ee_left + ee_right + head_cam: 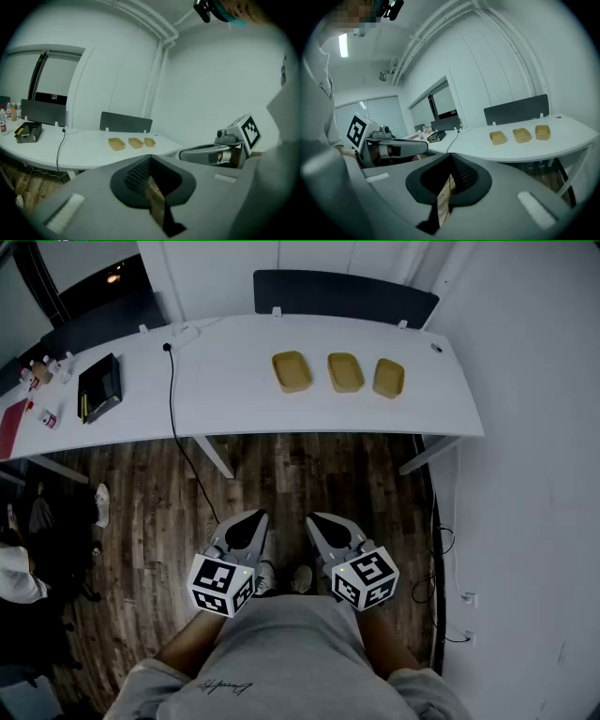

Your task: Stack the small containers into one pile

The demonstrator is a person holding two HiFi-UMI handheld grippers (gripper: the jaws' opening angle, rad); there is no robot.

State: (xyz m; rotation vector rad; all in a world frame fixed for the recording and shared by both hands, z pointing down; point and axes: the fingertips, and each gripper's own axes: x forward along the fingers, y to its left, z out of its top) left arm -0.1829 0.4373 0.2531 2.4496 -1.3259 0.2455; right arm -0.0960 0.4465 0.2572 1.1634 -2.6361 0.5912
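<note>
Three small tan containers stand in a row on the white table (234, 404): the left one (292, 371), the middle one (345, 372) and the right one (389, 378). They are separate and none is stacked. The left gripper view shows them far off (135, 142), and so does the right gripper view (521, 135). Both grippers are held close to the person's body, over the wooden floor and well short of the table. My left gripper (246, 519) is shut and holds nothing. My right gripper (321, 521) is likewise shut and holds nothing.
A black box (99, 387) lies on the table's left part, and a black cable (173, 399) runs from the table down to the floor. Small bottles (42, 371) stand at the far left. A dark panel (342, 294) backs the table. A white wall (534, 474) is close on the right.
</note>
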